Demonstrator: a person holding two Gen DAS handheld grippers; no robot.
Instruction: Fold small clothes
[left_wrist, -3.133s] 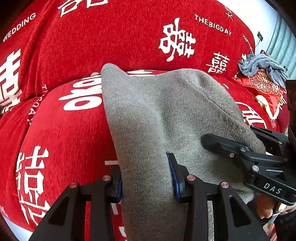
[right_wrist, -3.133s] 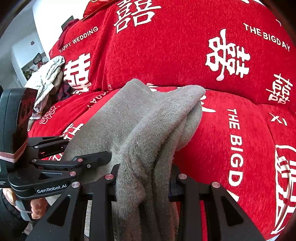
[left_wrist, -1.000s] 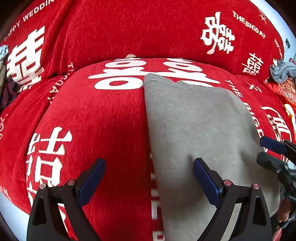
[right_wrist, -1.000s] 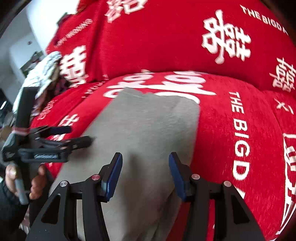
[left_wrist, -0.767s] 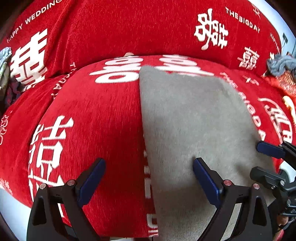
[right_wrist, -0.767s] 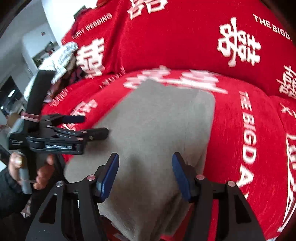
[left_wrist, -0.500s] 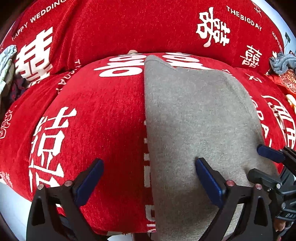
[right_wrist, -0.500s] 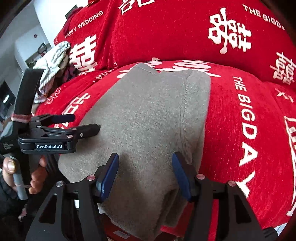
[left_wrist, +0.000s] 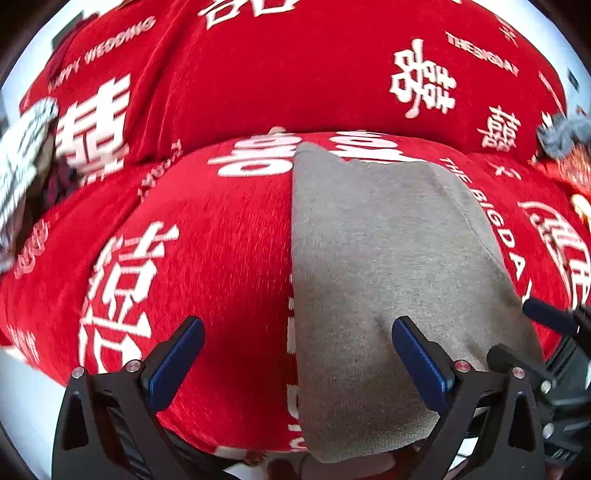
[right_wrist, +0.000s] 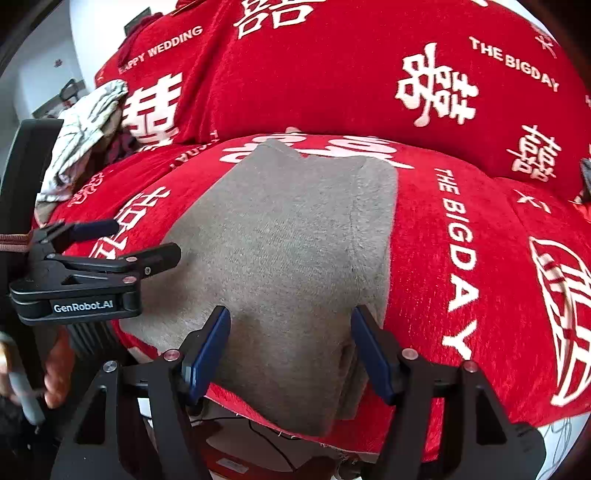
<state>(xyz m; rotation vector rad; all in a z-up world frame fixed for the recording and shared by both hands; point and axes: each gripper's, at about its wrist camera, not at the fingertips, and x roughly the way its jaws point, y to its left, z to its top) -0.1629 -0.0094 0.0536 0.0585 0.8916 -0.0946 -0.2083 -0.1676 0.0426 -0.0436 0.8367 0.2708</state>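
Grey knit garment (right_wrist: 291, 251) lies flat on the red sofa seat (right_wrist: 461, 295), near edge hanging over the front. Looks soft, light, limp, a bit fuzzy; should not slip. Best hold, by my reading: the near hem corners, pinching both layers. Left gripper (left_wrist: 295, 354) jaws wide apart, nothing between the pads. Right gripper (right_wrist: 291, 347) jaws opening, straddling the cloth edge without pressing it. Seat is plush, printed with white characters. Striped cloth (right_wrist: 85, 136) piled at the sofa's far left; white wall behind.
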